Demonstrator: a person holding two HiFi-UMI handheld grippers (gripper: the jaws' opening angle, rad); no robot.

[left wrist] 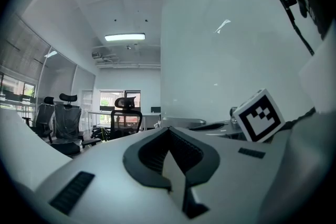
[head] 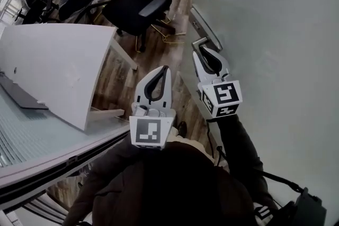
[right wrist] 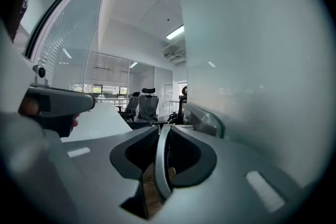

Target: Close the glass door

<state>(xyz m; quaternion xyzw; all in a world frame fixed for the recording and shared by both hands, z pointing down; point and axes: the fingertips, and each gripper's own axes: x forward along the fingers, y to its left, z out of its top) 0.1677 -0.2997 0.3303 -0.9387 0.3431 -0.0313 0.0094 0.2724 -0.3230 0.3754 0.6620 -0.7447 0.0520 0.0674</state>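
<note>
We are pinching the door handle with our right gripper, the glass door just beside it; our left gripper is hanging alongside, jaws pressed together, empty.

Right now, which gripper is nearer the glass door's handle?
Right. The right gripper is closed on the door handle; the left gripper hangs shut, empty, away to its left.

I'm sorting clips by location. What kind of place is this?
Most likely an open-plan office: black swivel chairs stand on a wood floor, a long white desk sits near them, and a tall glass door fills the right side.
</note>
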